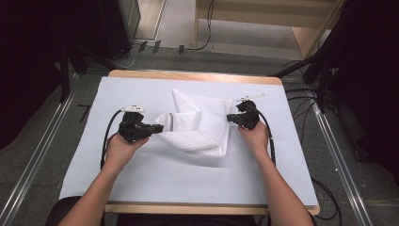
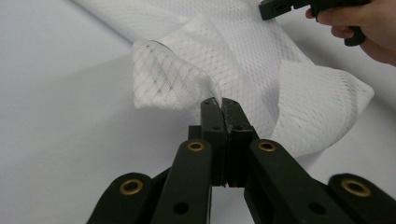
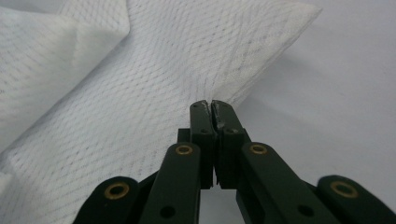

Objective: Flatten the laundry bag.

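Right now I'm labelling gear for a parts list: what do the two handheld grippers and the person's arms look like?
Both the left gripper and right gripper are black, with brass-coloured rivets on their linkage bars and a black cable trailing from each. A pale plate tops each. The forearms are bare, with no sleeves.

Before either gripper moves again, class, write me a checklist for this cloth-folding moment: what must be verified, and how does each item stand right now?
1. Left gripper shut on the white mesh cloth: ok, jaws together with a pinched corner of cloth at their tips.
2. Right gripper shut on the cloth: ok, fabric puckers into the closed jaws at an edge.
3. Grips on opposite sides of the cloth: ok in the high view.
4. Cloth lying flat: not ok, it is bunched and folded over itself.
5. Cloth fully on the white table cover: ok.
6. How many layers each gripper holds: cannot tell.
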